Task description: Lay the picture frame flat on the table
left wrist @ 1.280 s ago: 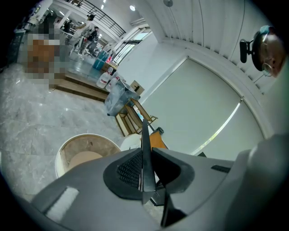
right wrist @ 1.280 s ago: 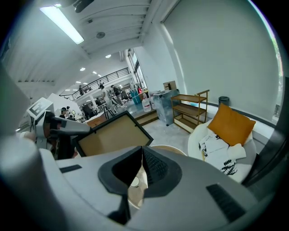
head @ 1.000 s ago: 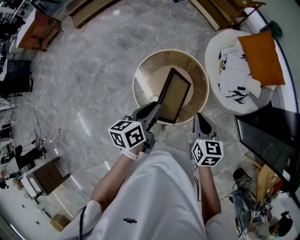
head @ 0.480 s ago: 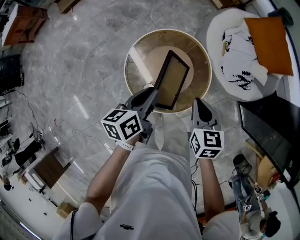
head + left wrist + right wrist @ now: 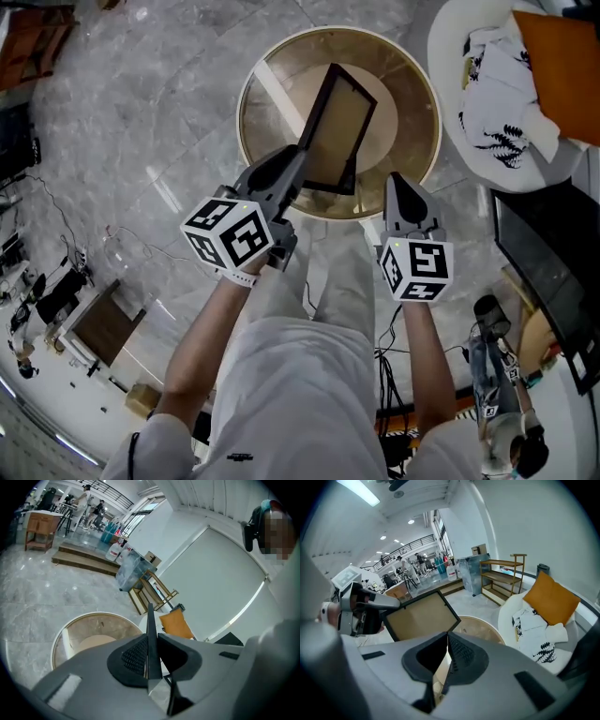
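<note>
marble floor (image 5: 141,112) | round table (image 5: 412,122) | left gripper (image 5: 296,161) holds picture frame (image 5: 339,127) tilted

No words, numbers or brand names can be read in any view. The white cube (image 5: 230,234) on the left gripper (image 5: 296,157) and the second white cube (image 5: 417,272) on the right gripper (image 5: 398,181) carry black square marker patterns, not letters. A small dark mark (image 5: 240,457) on the person's white trousers (image 5: 300,394) is too small to read. The black print on the white cloth (image 5: 492,112) is a leaf pattern, not writing.
</note>
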`<control>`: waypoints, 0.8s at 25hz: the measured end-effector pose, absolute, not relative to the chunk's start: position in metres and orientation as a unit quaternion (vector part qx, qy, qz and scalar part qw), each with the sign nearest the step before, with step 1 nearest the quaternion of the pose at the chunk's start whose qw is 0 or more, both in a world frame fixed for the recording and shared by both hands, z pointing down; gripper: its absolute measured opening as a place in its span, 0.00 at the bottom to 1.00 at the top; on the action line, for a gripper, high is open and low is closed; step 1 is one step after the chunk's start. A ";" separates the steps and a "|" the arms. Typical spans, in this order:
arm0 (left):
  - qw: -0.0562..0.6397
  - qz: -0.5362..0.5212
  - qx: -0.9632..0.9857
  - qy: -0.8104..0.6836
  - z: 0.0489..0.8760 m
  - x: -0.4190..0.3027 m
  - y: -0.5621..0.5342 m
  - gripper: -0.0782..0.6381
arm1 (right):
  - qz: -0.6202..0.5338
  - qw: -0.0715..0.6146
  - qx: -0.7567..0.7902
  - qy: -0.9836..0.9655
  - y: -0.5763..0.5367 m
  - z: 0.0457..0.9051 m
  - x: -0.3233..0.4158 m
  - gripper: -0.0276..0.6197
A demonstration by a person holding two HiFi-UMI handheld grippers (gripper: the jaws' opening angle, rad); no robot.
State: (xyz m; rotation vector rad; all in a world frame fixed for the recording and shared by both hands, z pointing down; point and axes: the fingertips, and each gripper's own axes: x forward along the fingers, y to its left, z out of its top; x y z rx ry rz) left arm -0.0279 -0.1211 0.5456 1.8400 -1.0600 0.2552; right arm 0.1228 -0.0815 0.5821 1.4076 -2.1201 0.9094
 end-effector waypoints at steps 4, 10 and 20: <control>0.486 0.111 0.755 -0.426 0.578 -0.019 -0.134 0.20 | 0.333 0.218 0.512 -0.761 -0.093 0.612 0.128 0.05; 0.498 0.118 0.765 -0.390 0.630 -0.009 -0.156 0.20 | 0.339 0.221 0.516 -0.755 -0.108 0.652 0.130 0.05; 0.512 0.119 0.767 -0.368 0.718 -0.001 -0.193 0.20 | 0.345 0.234 0.519 -0.746 -0.122 0.706 0.137 0.05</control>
